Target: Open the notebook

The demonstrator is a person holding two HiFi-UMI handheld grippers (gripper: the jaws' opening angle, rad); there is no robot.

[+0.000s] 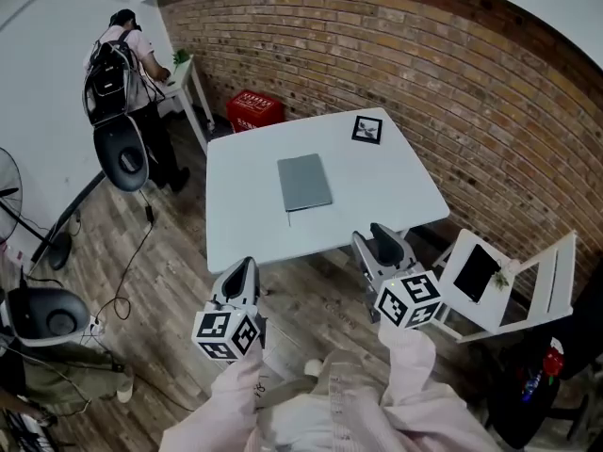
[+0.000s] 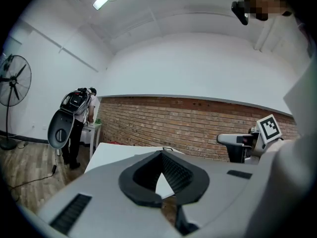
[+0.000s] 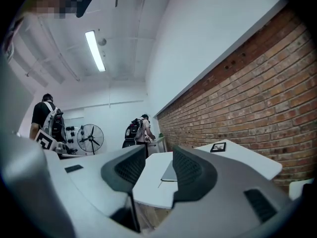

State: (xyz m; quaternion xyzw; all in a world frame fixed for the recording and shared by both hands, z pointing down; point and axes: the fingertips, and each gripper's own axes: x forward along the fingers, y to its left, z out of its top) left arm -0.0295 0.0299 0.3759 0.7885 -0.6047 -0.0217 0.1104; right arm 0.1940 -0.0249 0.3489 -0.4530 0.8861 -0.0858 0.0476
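Observation:
A closed grey notebook (image 1: pixel 304 182) lies flat near the middle of the white table (image 1: pixel 236 224). Both grippers hang over the wooden floor, short of the table's near edge and apart from the notebook. My left gripper (image 1: pixel 243 269) is at the near left; its view shows the jaw tips touching with nothing between them (image 2: pixel 159 155). My right gripper (image 1: pixel 375 236) is at the near right corner with its jaws apart and nothing held (image 3: pixel 158 155). Part of the notebook (image 3: pixel 171 172) shows through that gap.
A small black-framed card (image 1: pixel 366 129) lies at the table's far right corner. A white folding chair (image 1: pixel 513 285) with a dark tablet stands right of the table. A person with a backpack (image 1: pixel 118 59), a black chair (image 1: pixel 122 153), a red crate (image 1: pixel 254 109) and floor cables are behind.

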